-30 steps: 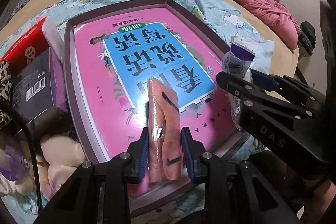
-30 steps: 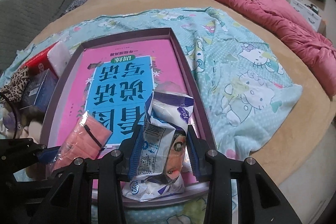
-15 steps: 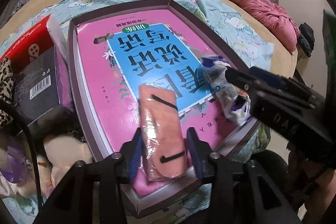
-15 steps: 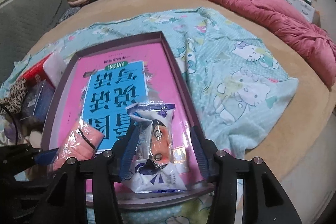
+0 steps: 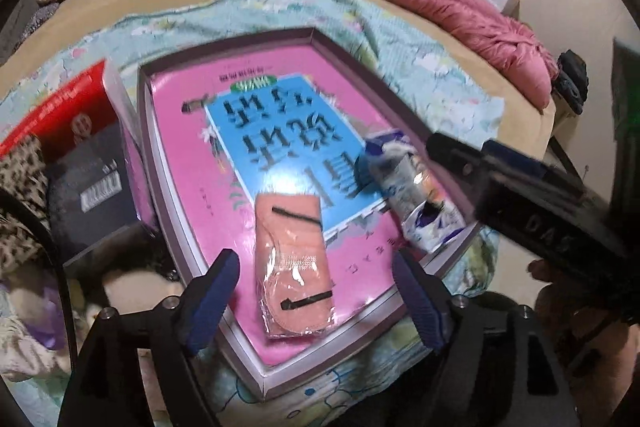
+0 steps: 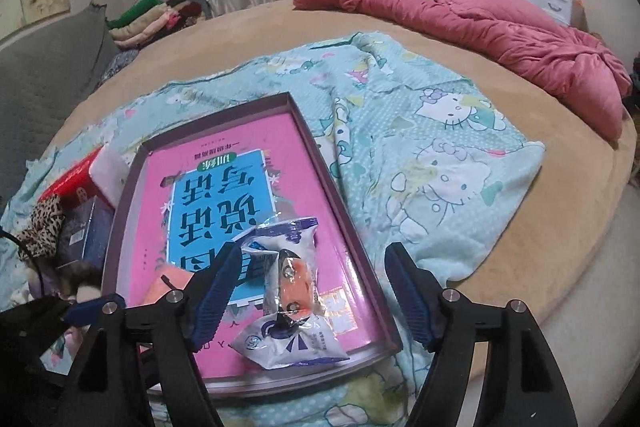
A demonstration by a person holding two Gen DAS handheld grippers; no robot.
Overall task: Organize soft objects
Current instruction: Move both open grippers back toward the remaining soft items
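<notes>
A big tan bed [image 6: 256,39] fills the room, a teal cartoon-print blanket [image 6: 440,147] spread over its near side. Closest in, the left tongs [image 5: 316,291] stand wide, blue pads clear on both sides of the peach item in clear wrap [image 5: 294,263], which lies flat and untouched on the pink book; those jaws have just been opening. Over to the right tongs [image 6: 310,291], also spread wide and just been opening, the white-and-blue packet [image 6: 288,291] lying loose between the pads near the tray's front right corner, touched by neither pad. Both soft items rest on the pink book [image 6: 224,195] with its blue panel, and the book sits inside the shallow purple-rimmed tray [image 6: 320,163]. Just left of the tray, a dark box [image 5: 92,195], a red box [image 5: 60,111] and a leopard-print cloth [image 5: 20,187] crowd together on the blanket. Further back, a crumpled pink duvet [image 6: 500,23] lies across the far right of the bed, folded clothes [image 6: 148,19] stacked by the curtain
</notes>
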